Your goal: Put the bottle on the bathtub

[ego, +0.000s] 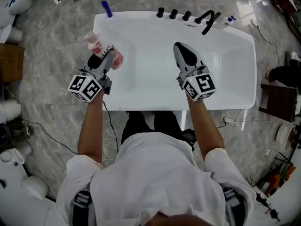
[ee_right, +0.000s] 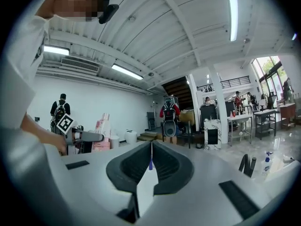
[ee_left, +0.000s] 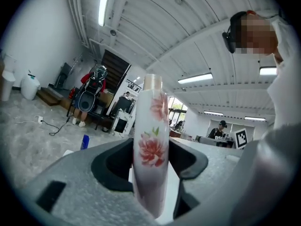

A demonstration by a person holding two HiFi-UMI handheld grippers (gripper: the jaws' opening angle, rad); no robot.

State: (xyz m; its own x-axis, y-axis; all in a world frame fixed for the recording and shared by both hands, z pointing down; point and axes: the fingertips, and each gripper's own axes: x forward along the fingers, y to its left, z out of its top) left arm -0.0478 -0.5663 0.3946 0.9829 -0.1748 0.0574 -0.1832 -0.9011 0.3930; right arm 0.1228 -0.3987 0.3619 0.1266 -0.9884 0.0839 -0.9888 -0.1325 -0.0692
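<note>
A white bottle with pink flowers (ego: pixel 95 43) is clamped between the jaws of my left gripper (ego: pixel 107 53), which is shut on it. It hangs over the left rim of the white bathtub (ego: pixel 230 65), cap pointing away from me. In the left gripper view the bottle (ee_left: pixel 151 140) stands upright between the two dark pads (ee_left: pixel 110 166), its lower end hidden by the gripper (ee_left: pixel 150 168). My right gripper (ego: pixel 181 49) hovers over the middle of the tub, shut and holding nothing. In its own view the right gripper (ee_right: pixel 150 160) shows only a thin seam between the jaws.
Black tap handles (ego: pixel 173 13) and a black spout (ego: pixel 207 21) line the tub's far rim. A blue bottle (ego: pixel 106 8) lies at the far left corner, a small spray bottle (ego: pixel 229 19) far right. A cardboard box (ego: pixel 9 62), white containers and cables lie on the floor.
</note>
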